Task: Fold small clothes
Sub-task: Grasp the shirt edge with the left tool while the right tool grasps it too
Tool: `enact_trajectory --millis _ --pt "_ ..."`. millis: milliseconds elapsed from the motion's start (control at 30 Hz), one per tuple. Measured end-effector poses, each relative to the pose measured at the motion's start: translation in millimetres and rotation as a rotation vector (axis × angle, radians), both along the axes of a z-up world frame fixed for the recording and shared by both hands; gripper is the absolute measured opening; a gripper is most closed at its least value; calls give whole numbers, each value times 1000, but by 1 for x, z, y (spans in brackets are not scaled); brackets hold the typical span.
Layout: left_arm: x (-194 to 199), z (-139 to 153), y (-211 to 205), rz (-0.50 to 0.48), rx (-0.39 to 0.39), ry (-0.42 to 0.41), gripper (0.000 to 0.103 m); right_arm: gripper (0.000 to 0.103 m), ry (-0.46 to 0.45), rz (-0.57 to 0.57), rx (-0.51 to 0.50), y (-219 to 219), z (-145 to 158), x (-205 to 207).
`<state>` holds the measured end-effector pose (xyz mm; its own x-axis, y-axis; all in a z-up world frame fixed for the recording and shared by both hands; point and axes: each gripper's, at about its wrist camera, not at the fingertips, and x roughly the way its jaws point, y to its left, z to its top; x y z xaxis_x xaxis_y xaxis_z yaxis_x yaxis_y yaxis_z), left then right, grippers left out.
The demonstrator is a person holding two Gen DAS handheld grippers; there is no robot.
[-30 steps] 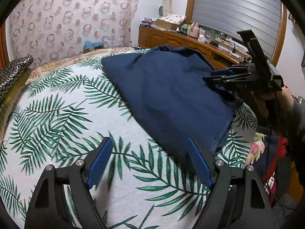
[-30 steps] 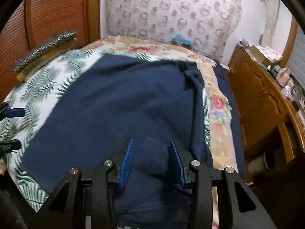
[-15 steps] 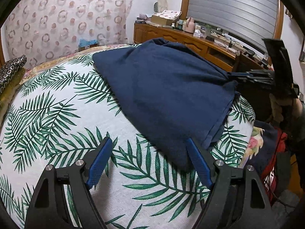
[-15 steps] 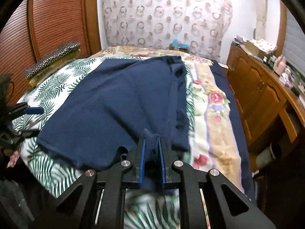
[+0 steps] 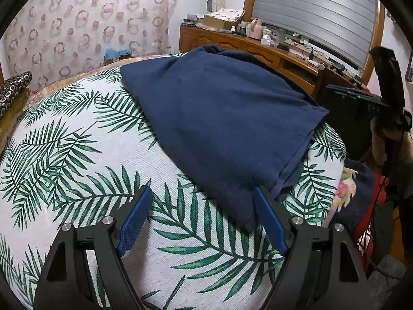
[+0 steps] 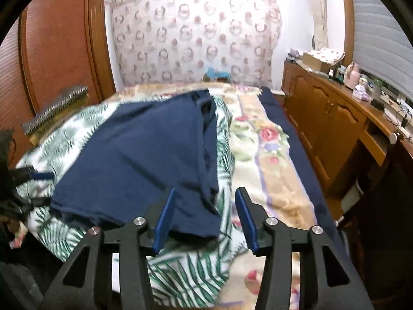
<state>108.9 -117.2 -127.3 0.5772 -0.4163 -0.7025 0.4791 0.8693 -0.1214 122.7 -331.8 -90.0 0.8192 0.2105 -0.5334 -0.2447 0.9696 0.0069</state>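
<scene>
A navy garment point(image 5: 219, 118) lies spread on the palm-leaf sheet point(image 5: 77, 160) of a bed. My left gripper point(image 5: 202, 206) hovers open over the sheet, and the garment's near corner lies just inside its right finger point(image 5: 268, 219), untouched. In the right wrist view the same garment point(image 6: 144, 160) lies flat. My right gripper point(image 6: 206, 196) is opening at the garment's near edge. That cloth shows between the jaws, but the pads do not press on it. The hand point(image 5: 387, 134) holding the right gripper shows at the bed's far side.
A floral blanket point(image 6: 268, 155) covers the bed's right part. A wooden dresser point(image 6: 335, 118) with clutter runs along the right wall. A patterned cushion point(image 6: 56, 106) sits at the bed's left side by a wooden wardrobe point(image 6: 56, 38).
The right gripper shut on the garment's edge and pulled it across the bed, then let it go and opened. The garment now lies flatter. The left gripper stayed open in place.
</scene>
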Motion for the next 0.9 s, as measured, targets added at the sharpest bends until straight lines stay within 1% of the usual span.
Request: enact_trajectory --millis 67,300,367,500,567,633,667,733,767,833,900 --pt "0 -1 -1 -1 -1 4 81 51 9 6 4 5 -3 2" --pt "-4 -2 -5 -8 1 8 81 51 91 -21 -34 12 -32 14" --pt "-6 -1 -6 -19 -11 17 81 51 105 -28 -26 10 -34 19" --pt "-11 -1 -11 -32 -4 13 81 51 122 -36 -9 9 -28 22" --pt "-13 -1 -13 -26 7 8 73 52 119 -39 -9 6 -26 22" --pt "-16 -1 -15 -27 11 5 60 52 117 -41 -6 7 -23 20" --pt "-16 0 -15 -35 5 8 56 52 116 -41 -4 4 -25 20" --pt "-17 1 -16 -46 -8 14 35 52 116 -42 5 2 -26 20" --pt "-17 1 -16 -50 -11 17 32 52 117 -43 10 1 -25 19" --pt "-18 2 -18 -64 -16 23 13 52 119 -44 16 -1 -27 19" --pt "-20 8 -19 -64 -14 -6 8 52 118 -44 20 -2 -26 16"
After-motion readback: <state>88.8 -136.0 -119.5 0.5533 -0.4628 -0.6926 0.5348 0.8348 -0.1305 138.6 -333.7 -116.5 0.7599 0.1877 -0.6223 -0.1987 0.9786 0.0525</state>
